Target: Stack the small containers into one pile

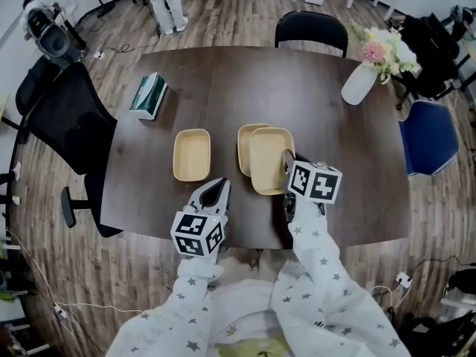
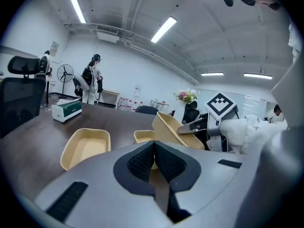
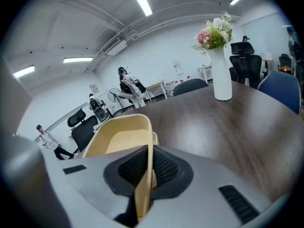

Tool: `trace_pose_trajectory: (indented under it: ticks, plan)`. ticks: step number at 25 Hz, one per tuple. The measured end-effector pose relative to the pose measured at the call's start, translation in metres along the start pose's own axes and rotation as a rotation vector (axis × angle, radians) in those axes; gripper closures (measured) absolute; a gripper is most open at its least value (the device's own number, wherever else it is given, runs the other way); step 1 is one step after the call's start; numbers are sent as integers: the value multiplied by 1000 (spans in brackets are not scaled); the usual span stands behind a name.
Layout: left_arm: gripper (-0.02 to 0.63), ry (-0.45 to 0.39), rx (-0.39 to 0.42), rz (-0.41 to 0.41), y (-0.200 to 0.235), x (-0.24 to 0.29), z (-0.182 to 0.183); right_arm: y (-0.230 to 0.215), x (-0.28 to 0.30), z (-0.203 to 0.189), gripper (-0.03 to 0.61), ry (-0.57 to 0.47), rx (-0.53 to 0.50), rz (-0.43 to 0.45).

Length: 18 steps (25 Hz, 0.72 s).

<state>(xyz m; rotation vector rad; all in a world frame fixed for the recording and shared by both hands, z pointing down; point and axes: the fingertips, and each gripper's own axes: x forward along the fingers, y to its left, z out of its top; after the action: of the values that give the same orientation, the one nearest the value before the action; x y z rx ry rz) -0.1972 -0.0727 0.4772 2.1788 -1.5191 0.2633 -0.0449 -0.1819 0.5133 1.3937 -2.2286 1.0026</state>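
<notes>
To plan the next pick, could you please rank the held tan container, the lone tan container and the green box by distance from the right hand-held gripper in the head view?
1. Held tan oblong plastic container: clamped in the right hand-held gripper, centre.
2. Lone tan oblong plastic container: flat on the dark table, to its left.
3. Green-and-white box: far left.

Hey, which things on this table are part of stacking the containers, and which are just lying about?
Part of the job: tilted container, gripped by the right tongs; middle container; left container.
Just lying about: tissue box; flower vase; black chair.
</notes>
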Motion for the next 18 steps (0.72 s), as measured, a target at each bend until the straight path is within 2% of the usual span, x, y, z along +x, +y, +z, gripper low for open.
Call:
trace_pose_trajectory:
  ticks: [5, 18]
  plan:
    - [589, 4, 22, -8, 5, -2, 1, 8, 15, 10, 546, -7, -2, -11]
    - [589, 30, -28, 19, 23, 11, 0, 9, 61, 1, 546, 89, 18, -7]
